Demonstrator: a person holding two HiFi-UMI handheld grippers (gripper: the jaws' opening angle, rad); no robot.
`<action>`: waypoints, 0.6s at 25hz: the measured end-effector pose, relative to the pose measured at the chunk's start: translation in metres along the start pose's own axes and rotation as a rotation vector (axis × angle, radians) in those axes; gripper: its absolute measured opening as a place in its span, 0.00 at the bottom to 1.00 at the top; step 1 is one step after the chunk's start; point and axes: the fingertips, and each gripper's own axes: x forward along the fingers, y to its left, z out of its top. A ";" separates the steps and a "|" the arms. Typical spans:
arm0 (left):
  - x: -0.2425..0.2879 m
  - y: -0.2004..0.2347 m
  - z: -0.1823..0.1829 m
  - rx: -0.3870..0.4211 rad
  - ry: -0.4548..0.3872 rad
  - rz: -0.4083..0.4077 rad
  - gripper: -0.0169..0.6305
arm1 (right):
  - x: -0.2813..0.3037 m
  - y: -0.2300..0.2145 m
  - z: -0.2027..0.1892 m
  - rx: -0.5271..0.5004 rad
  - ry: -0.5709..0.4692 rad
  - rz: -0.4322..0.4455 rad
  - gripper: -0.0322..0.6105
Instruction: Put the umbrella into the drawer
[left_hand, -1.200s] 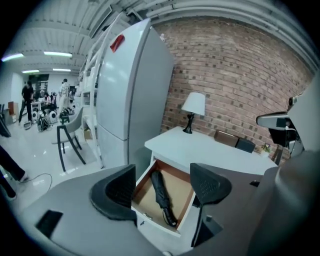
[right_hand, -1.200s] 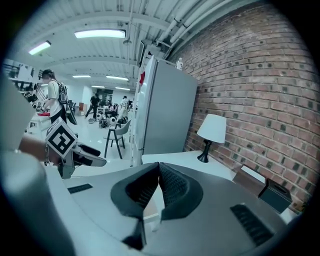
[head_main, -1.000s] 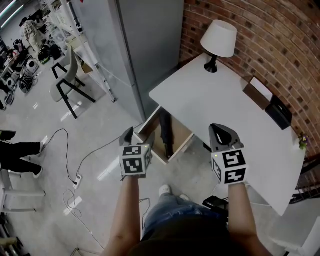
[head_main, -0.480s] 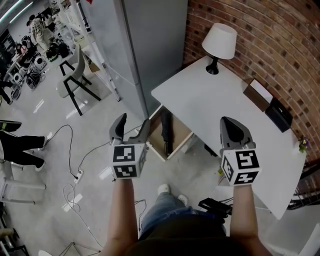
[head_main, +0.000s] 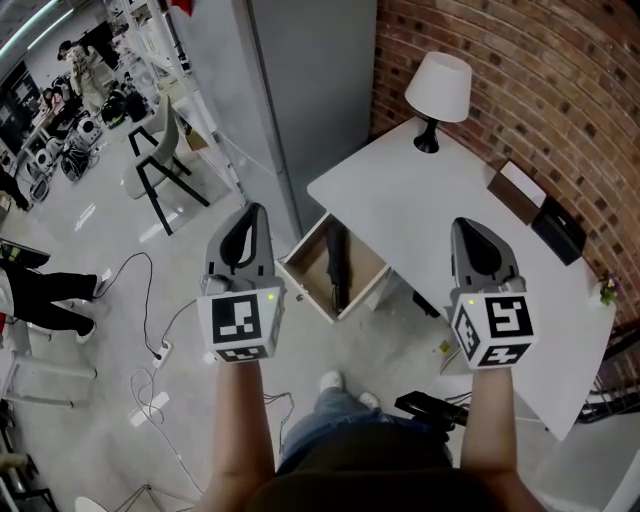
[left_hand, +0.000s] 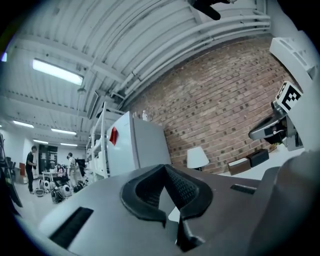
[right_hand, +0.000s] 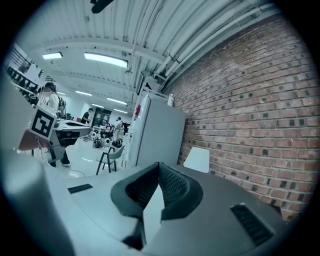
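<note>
While inside open drawer (head_main: 298, 281), slim black umbrella (head_main: 338, 268)

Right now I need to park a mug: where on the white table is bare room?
The white table is bare across its middle and near edge, between the white-shaded lamp at its far corner and the brown box and black box by the brick wall. Crowded: the open wooden drawer, holding a black umbrella.
</note>
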 end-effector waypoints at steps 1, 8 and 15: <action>-0.001 0.002 0.008 0.010 -0.018 0.006 0.03 | -0.001 -0.001 0.003 0.000 -0.010 -0.001 0.05; -0.005 0.012 0.038 0.043 -0.083 0.039 0.03 | -0.008 -0.003 0.030 -0.020 -0.087 0.005 0.05; -0.004 0.017 0.042 0.047 -0.083 0.038 0.03 | -0.007 -0.006 0.043 -0.039 -0.115 -0.012 0.05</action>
